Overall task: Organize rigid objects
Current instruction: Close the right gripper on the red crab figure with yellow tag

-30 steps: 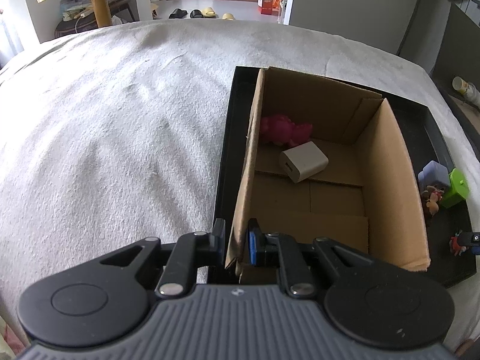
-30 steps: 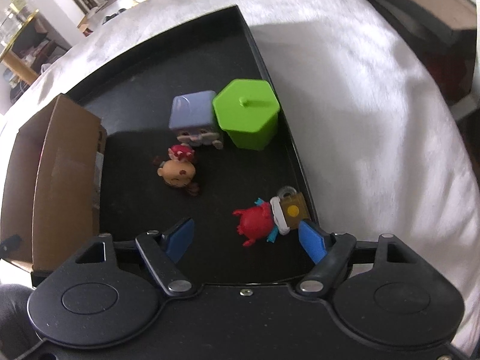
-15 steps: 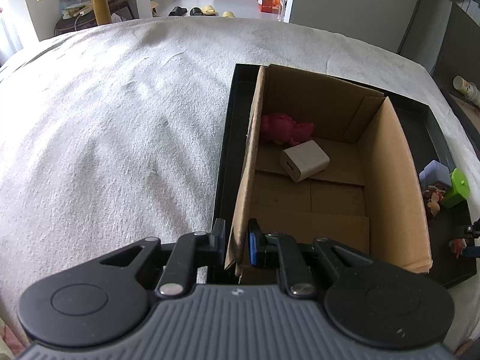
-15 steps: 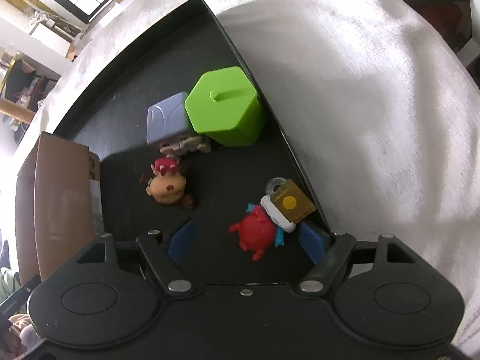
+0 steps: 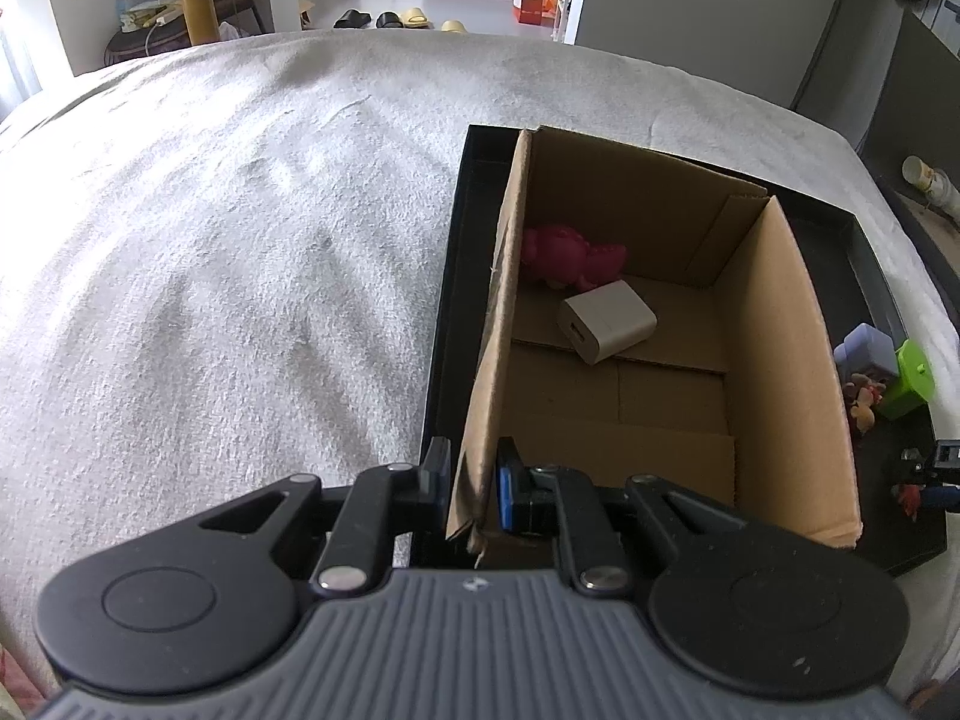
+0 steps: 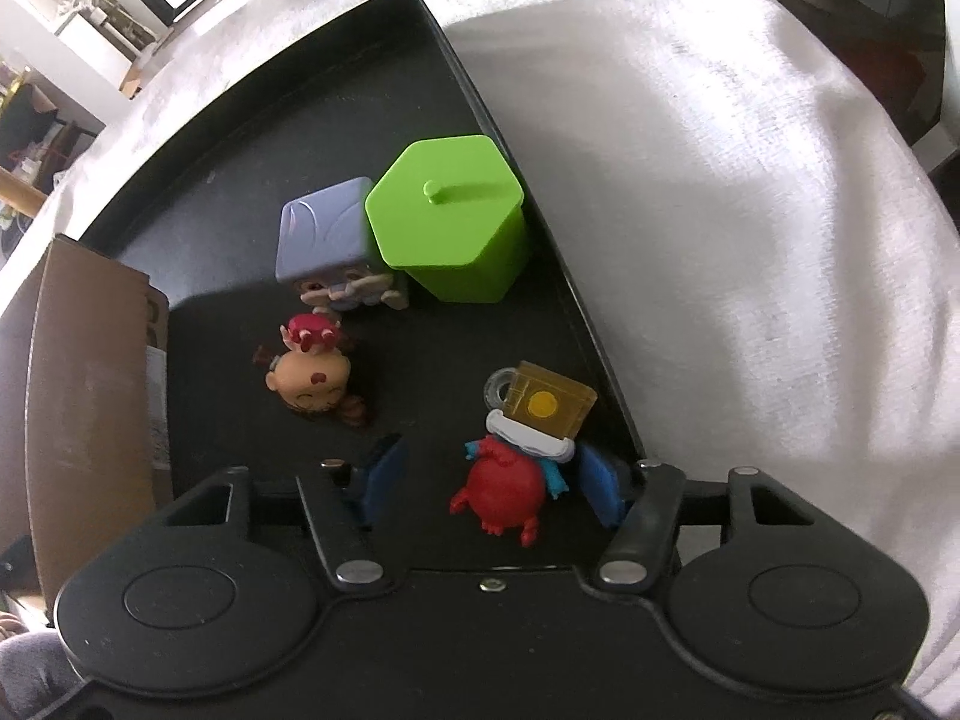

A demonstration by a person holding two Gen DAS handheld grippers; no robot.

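Left tool [image 5: 473, 480] pinching the cardboard box [image 5: 780, 360] wall, right tool [image 6: 489, 480] spread around the red crab figure [image 6: 504, 489]; two items boxed, four beside it remain.

The pink toy [image 5: 570, 258] is partly hidden behind the cardboard box [image 5: 780, 372] wall at mid frame. At the right edge of the left wrist view, the red figure [image 5: 907, 498] is largely covered by the right gripper [image 5: 942, 471], too little of which is seen for its opening to be judged. The purple cube's [image 6: 327, 234] corner is overlapped by the green hexagonal container [image 6: 453, 222]. In the right wrist view, the box is cut off at the left edge.
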